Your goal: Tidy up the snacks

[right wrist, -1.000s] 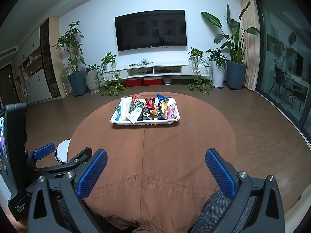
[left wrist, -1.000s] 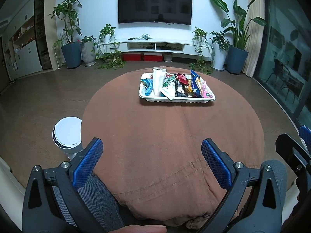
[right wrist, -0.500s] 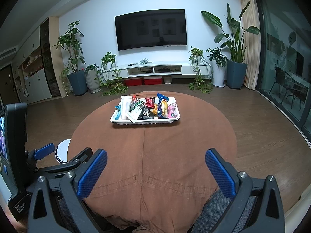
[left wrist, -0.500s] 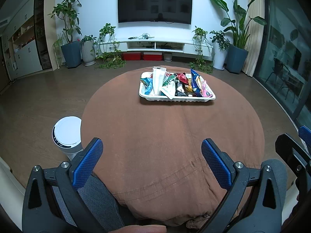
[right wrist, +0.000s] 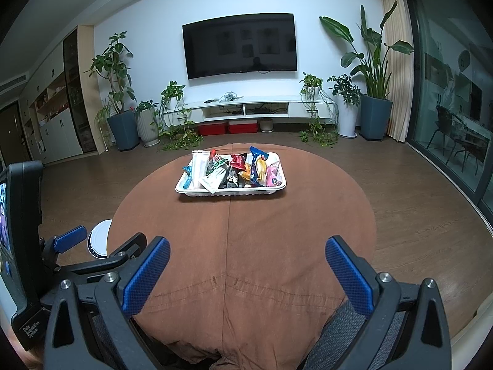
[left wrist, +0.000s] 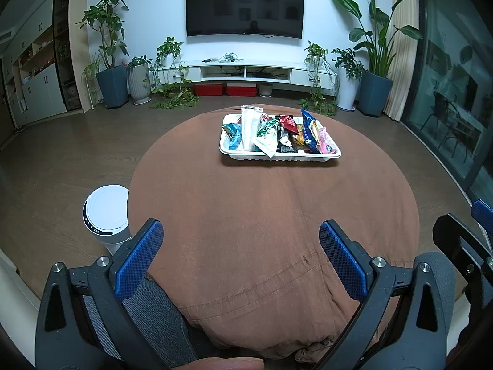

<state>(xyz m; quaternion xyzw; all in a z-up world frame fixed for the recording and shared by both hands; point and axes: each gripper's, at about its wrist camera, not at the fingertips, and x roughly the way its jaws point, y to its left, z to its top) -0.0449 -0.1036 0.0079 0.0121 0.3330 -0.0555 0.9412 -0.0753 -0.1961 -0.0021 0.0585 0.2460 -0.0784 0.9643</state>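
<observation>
Standing beside the round brown-clothed table [left wrist: 271,215] is a white cylinder [left wrist: 106,215], then the left gripper [left wrist: 240,252] and right gripper [right wrist: 246,265], both spread wide and empty, well short of the white snack tray [left wrist: 277,155] on the table's far half.

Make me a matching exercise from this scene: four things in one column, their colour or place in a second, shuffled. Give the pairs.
1. snack tray
2. tablecloth
3. storage boxes
4. round-topped appliance

A. red, under the TV shelf
B. white, on the floor left of the table
C. brown, draped over the round table
D. white, on the table's far half

Pairs: 1-D, 2-C, 3-A, 4-B
</observation>
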